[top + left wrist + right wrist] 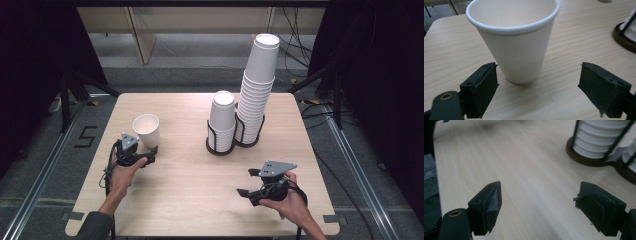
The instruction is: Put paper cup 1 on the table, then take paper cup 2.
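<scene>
— Looking at the high view, where does the single paper cup [146, 130] stand?

— Upright on the desk [190, 195], mouth up, in the left half of the frame, well apart from the two stacks. The left gripper [148, 156] sits just below it in the picture, with the person's left hand [122, 172] wrapped round its body.

— Does that gripper have the cup?

— No. In the left gripper view its two black jaws stand wide apart at the lower corners, and the cup rises in the middle of the frame just beyond them, with bare wood showing on either side of its base. Neither pad touches the cup wall.

— And the other one?

— The right gripper [247, 182] is in the lower right of the high view, held in the right hand [290, 202], its jaws pointing towards the left of the frame. In the right gripper view they are spread wide as well, with nothing but desk between them.

— What else is on the desk?

— A shorter stack of cups [222, 120] and a taller stack [257, 90], upside down, side by side in dark wire holders [220, 147] right of centre, in the upper half of the desk. The taller stack leans a little.
</scene>
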`<state>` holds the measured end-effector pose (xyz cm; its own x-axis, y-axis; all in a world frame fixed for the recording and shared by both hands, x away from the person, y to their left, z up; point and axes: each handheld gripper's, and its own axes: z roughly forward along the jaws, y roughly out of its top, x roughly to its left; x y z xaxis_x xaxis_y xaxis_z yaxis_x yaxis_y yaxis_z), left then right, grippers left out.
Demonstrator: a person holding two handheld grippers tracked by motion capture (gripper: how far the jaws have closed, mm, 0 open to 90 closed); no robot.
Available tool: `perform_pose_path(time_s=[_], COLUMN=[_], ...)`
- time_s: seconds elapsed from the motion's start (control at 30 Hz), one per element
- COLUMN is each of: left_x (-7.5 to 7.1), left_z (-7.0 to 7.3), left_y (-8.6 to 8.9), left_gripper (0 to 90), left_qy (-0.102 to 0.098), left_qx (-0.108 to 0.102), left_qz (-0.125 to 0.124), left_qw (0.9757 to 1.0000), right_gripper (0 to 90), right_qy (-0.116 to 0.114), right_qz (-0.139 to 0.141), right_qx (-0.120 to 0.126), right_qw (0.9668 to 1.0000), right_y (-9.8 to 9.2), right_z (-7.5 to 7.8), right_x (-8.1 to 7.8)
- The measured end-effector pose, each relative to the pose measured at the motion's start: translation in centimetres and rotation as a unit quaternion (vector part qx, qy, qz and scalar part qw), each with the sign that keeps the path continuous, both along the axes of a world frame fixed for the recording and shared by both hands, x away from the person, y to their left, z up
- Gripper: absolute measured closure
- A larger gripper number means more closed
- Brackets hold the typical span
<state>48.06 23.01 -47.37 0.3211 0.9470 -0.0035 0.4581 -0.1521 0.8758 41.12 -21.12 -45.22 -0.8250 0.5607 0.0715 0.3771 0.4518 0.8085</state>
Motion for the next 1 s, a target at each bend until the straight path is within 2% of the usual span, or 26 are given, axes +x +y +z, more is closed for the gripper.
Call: perform_pose_path(time_s=[0.03, 0.07, 0.13, 0.17, 0.23, 0.27, 0.3, 0.37, 0.4, 0.43, 0.47, 0.53, 0.67, 0.7, 0.8, 0.9, 0.93, 0.97, 1.0], left_x=[-0.8, -1.2, -2.2, -2.8, -3.8, -4.3, -4.9, -5.8, -6.3, -6.7, -7.1, -8.1, -9.4, -9.7, -10.7, -11.5, -11.8, -12.0, -12.3], left_z=[0.2, 0.3, 0.6, 0.8, 1.2, 1.3, 1.5, 1.7, 1.8, 1.9, 2.0, 2.1, 1.9, 1.7, 1.3, 0.6, 0.3, 0.0, -0.2], left_y=[-0.1, -0.2, -0.5, -0.7, -1.1, -1.4, -1.6, -2.0, -2.3, -2.4, -2.6, -2.9, -3.5, -3.6, -4.1, -4.5, -4.6, -4.8, -4.8], left_gripper=[14.3, 14.3, 14.4, 14.4, 14.4, 14.4, 14.4, 14.4, 14.4, 14.4, 14.4, 14.4, 14.4, 14.4, 14.3, 14.3, 14.3, 14.3, 14.3], left_qy=[-0.013, -0.017, -0.021, -0.027, -0.037, -0.039, -0.040, -0.045, -0.045, -0.049, -0.051, -0.054, -0.059, -0.058, -0.056, -0.064, -0.063, -0.064, -0.058], left_qx=[-0.002, -0.007, -0.029, -0.038, -0.038, -0.041, -0.041, -0.047, -0.050, -0.051, -0.053, -0.057, -0.057, -0.055, -0.051, -0.048, -0.047, -0.051, -0.045], left_qz=[-0.002, -0.003, -0.013, -0.016, -0.023, -0.031, -0.038, -0.050, -0.056, -0.057, -0.060, -0.063, -0.072, -0.075, -0.083, -0.095, -0.098, -0.105, -0.112], left_qw=[0.9999, 0.9998, 0.9993, 0.9988, 0.9983, 0.9979, 0.9976, 0.9967, 0.9962, 0.9958, 0.9955, 0.9949, 0.9940, 0.9939, 0.9937, 0.9923, 0.9920, 0.9911, 0.9910], right_gripper=[20.0, 20.0, 20.2, 20.2, 20.2, 20.2, 20.2, 20.2, 20.1, 20.0, 20.0, 20.0, 20.0, 20.0, 19.9, 19.5, 19.5, 19.3, 19.1], right_qy=[-0.003, -0.005, -0.005, -0.014, 0.005, -0.014, -0.008, -0.011, 0.002, -0.002, -0.003, -0.013, -0.022, -0.002, -0.020, -0.016, -0.016, -0.015, -0.016], right_qz=[-0.010, -0.024, -0.035, -0.043, -0.058, -0.058, -0.058, -0.061, -0.068, -0.073, -0.078, -0.073, -0.076, -0.087, -0.080, -0.086, -0.092, -0.099, -0.094], right_qx=[0.001, 0.003, 0.012, 0.011, 0.027, 0.024, 0.027, 0.032, 0.039, 0.030, 0.033, 0.030, 0.030, 0.035, 0.034, 0.043, 0.053, 0.047, 0.053], right_qw=[0.9999, 0.9997, 0.9993, 0.9989, 0.9979, 0.9979, 0.9979, 0.9976, 0.9969, 0.9968, 0.9964, 0.9968, 0.9964, 0.9955, 0.9960, 0.9952, 0.9942, 0.9938, 0.9940], right_y=[-0.2, -0.5, -1.0, -1.3, -1.7, -1.9, -2.0, -2.1, -2.0, -2.2, -2.2, -2.4, -2.6, -2.5, -2.8, -2.9, -2.8, -2.9, -3.0], right_z=[0.1, 0.2, 0.3, 0.4, 0.5, 0.5, 0.6, 0.6, 0.6, 0.7, 0.6, 0.5, 0.4, 0.5, 0.6, 0.8, 0.8, 1.0, 1.1], right_x=[0.1, 0.2, 0.4, 0.5, 0.4, 0.6, 0.6, 0.7, 0.5, 0.6, 0.6, 0.8, 0.9, 0.6, 0.8, 0.9, 1.0, 0.9, 1.1])
